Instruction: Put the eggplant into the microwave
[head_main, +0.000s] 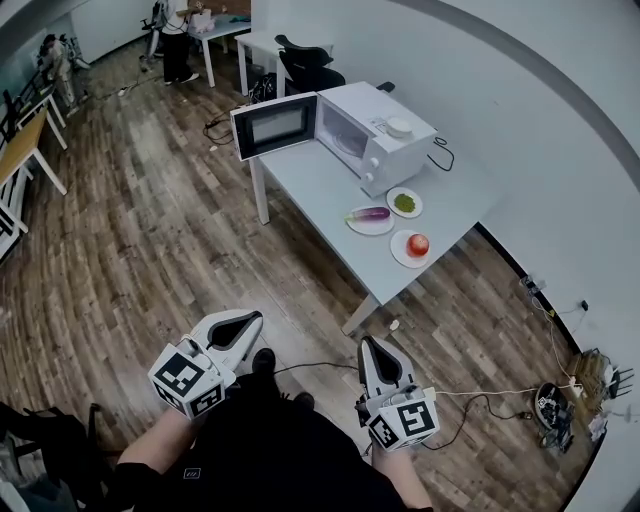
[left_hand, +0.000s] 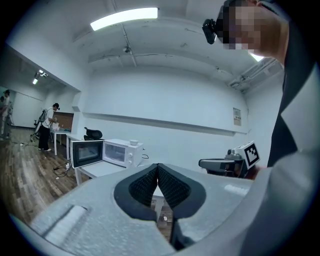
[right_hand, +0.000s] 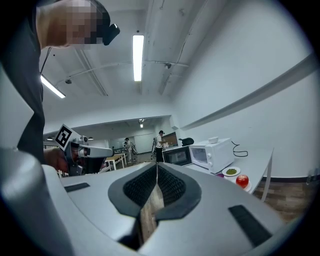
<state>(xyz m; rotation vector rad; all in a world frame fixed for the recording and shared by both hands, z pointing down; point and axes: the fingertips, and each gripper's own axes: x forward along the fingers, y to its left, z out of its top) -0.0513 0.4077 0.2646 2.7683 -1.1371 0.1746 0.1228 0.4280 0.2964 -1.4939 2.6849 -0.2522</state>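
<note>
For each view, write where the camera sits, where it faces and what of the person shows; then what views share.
Head view: on the head, steeply down at table and open microwave; left gripper, right gripper, torso show.
Left gripper view: on that gripper, along its shut fingers toward the microwave; right gripper shows.
Right gripper view: on that gripper, along its shut fingers; left gripper shows.
Shared: the microwave.
</note>
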